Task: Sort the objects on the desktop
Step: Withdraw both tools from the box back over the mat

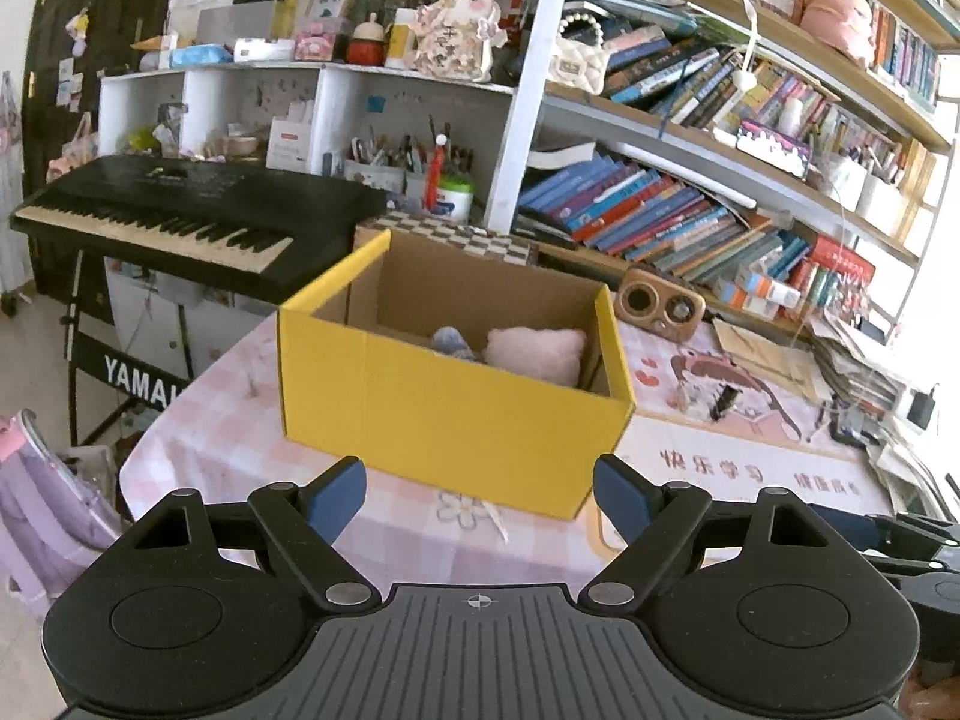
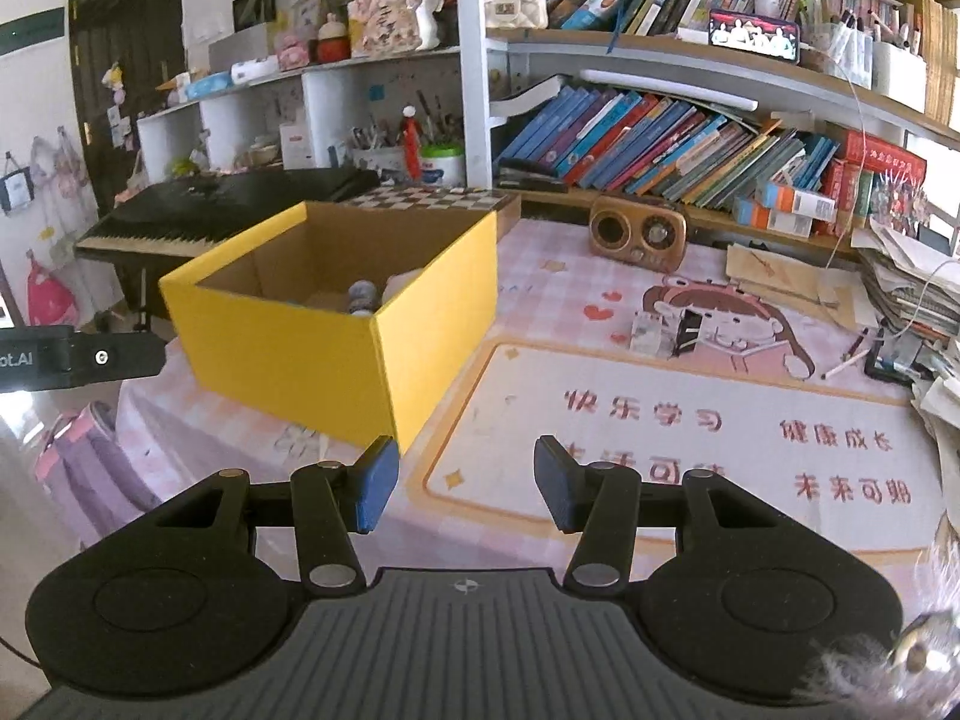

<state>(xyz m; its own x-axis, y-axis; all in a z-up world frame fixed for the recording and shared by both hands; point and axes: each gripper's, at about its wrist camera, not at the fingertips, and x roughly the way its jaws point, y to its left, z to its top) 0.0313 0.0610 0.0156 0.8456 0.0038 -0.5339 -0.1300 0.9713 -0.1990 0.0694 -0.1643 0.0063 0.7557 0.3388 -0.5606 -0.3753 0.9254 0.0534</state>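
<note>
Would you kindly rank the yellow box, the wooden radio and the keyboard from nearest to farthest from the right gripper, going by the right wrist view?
1. Yellow box: just ahead and left of the right gripper.
2. Wooden radio: farther back, right of centre, by the bookshelf.
3. Keyboard: far left, behind the box.

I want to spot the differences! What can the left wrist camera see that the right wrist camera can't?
Only the left wrist view shows the pink fluffy cushion clearly inside the box, the keyboard's YAMAHA stand sign, and the open, empty left gripper.

Only the right wrist view shows the white pen on the desk mat, the small folded card on the cartoon girl, and the open, empty right gripper.

Both show the yellow box, the blue-grey toy inside it, the brown radio and the bookshelves.
</note>
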